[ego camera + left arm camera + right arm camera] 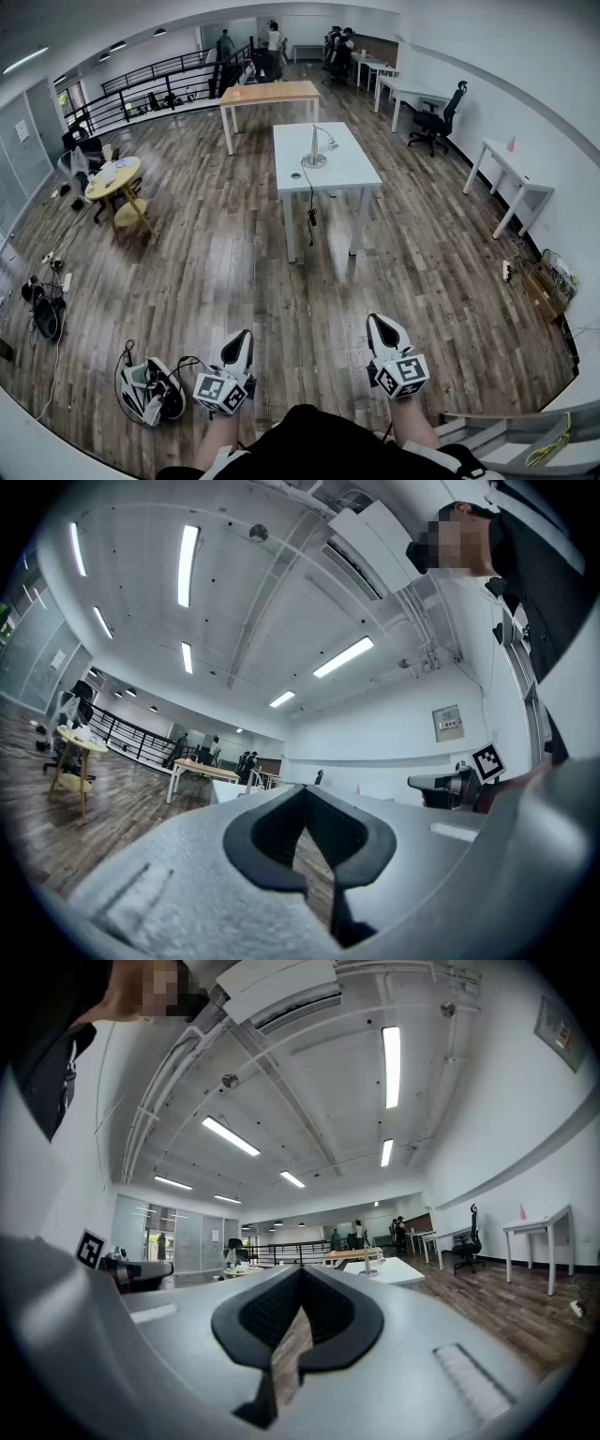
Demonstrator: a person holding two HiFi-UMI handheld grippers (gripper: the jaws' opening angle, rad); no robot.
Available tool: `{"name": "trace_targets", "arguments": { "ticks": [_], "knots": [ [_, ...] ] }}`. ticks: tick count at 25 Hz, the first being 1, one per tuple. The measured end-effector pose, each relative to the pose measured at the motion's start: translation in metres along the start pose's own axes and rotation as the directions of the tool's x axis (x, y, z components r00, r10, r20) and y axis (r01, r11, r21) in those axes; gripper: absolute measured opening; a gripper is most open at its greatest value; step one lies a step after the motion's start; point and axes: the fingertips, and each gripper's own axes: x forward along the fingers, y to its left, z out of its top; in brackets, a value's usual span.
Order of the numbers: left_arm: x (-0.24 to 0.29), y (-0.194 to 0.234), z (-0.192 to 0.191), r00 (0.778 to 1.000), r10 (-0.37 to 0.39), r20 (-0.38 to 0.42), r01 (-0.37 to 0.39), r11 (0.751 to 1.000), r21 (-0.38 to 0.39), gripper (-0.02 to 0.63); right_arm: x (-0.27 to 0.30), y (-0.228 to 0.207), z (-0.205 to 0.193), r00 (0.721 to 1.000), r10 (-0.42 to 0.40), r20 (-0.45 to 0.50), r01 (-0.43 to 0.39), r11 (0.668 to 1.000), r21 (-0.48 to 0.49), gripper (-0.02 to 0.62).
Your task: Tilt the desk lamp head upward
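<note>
The desk lamp (315, 150) on the white surface (345, 171) is too small to tell its head's tilt, and the lower edge cuts off the person's torso (319, 442).

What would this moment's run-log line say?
phase: pre-approach | left gripper: shut, empty | right gripper: shut, empty | desk lamp: on white table, untouched

Wood floor (206, 272), white walls (525, 84), strip lts (187, 564).
</note>
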Motion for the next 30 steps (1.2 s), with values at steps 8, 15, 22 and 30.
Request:
{"name": "trace_targets", "arguments": {
  "ticks": [8,15,22,30],
  "knots": [
    [-0.018,0.024,-0.007,1.000,0.000,0.000,0.000,1.000,0.001,0.000,0.012,0.014,-0.014,1.000,-0.006,-0.021,0.007,0.999,0.054,0.002],
    [-0.032,0.039,-0.012,1.000,0.001,-0.019,-0.001,1.000,-0.008,0.000,0.015,0.032,-0.032,0.998,-0.008,-0.056,0.012,0.997,0.070,0.002],
    [-0.042,0.055,-0.017,1.000,0.003,-0.015,-0.004,0.999,-0.041,0.000,0.017,0.040,-0.028,0.999,-0.022,-0.027,0.024,0.998,0.063,0.003],
    [-0.071,0.103,-0.006,1.000,-0.011,-0.024,0.010,0.999,-0.039,0.000,0.038,0.077,-0.030,0.998,-0.044,-0.034,0.047,0.994,0.095,0.003]
  ]
}}
